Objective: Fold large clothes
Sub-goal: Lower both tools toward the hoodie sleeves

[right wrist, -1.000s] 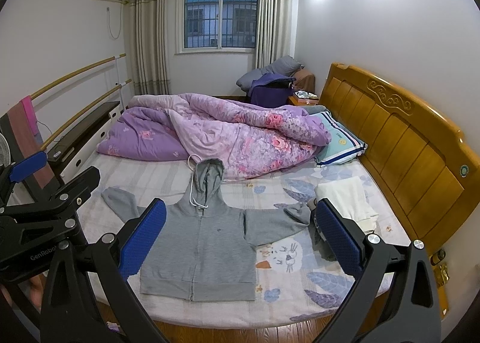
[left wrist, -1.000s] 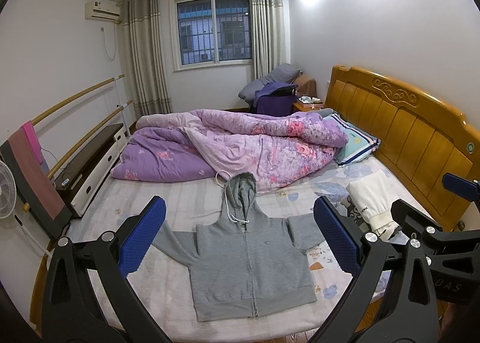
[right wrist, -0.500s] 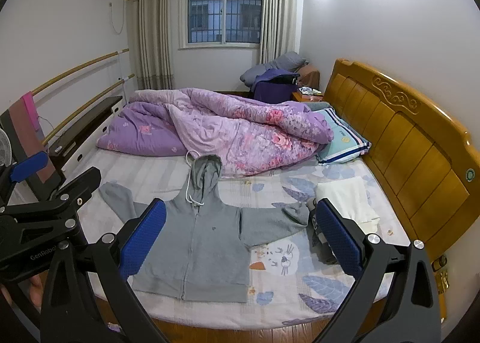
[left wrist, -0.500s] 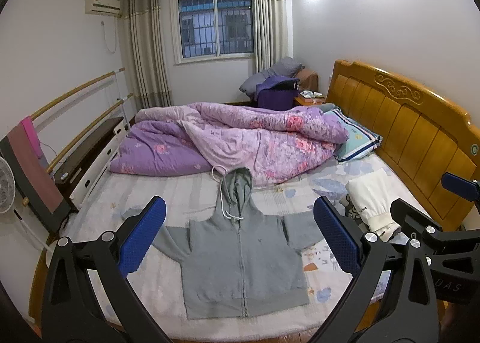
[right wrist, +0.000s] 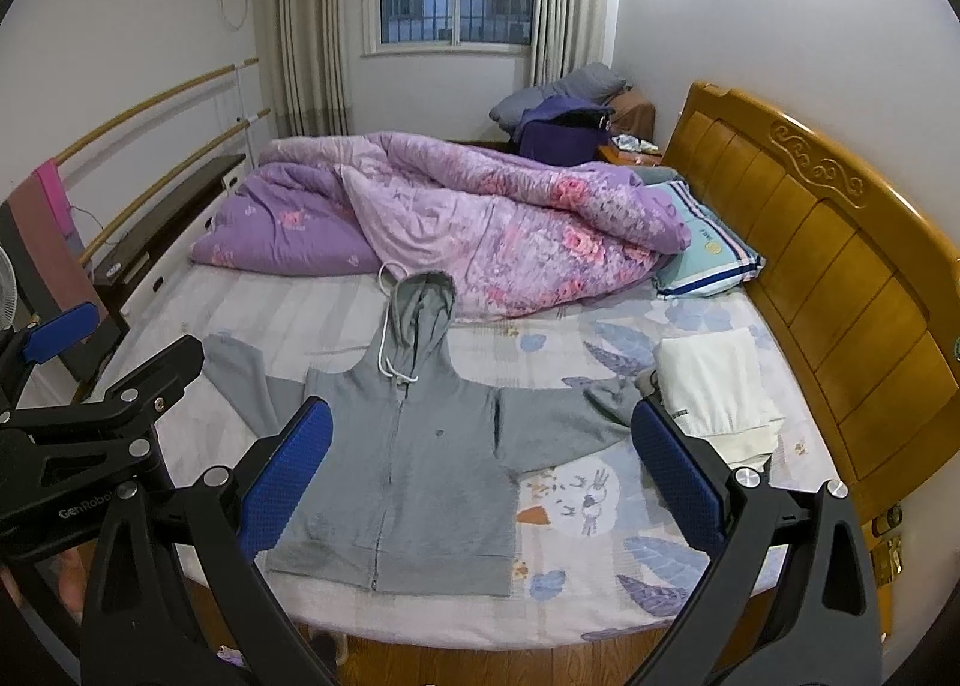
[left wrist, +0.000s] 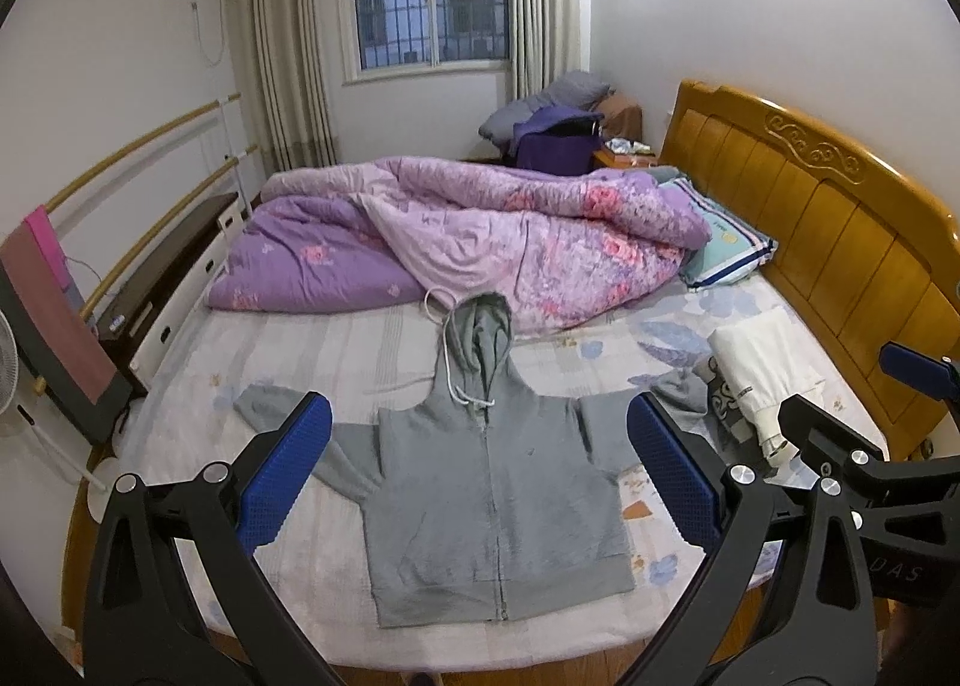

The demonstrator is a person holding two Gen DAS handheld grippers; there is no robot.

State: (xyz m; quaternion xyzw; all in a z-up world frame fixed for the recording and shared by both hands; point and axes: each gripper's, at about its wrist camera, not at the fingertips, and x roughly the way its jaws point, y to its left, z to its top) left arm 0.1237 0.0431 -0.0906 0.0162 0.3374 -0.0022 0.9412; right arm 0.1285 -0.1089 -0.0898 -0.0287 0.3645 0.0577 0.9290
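Note:
A grey zip hoodie (left wrist: 492, 500) (right wrist: 414, 476) lies flat and face up on the bed, sleeves spread to both sides, hood pointing toward the quilt, hem near the bed's front edge. My left gripper (left wrist: 477, 482) hovers open above and in front of the hoodie, holding nothing. To its right my right gripper (right wrist: 480, 482) is open too, off the cloth and empty. In the left wrist view the right gripper's body shows at the far right; in the right wrist view the left gripper's body shows at the far left.
A rumpled purple floral quilt (left wrist: 480, 236) fills the back of the bed. Folded white clothes (right wrist: 714, 392) and a striped pillow (right wrist: 708, 260) lie by the wooden headboard (right wrist: 840, 266). A dark bench (left wrist: 150, 278) and a fan (left wrist: 9, 362) stand on the left.
Both cameras have risen and tipped down a little, so the hoodie sits higher and fuller in view. The hoodie itself has not moved. Both grippers stay open.

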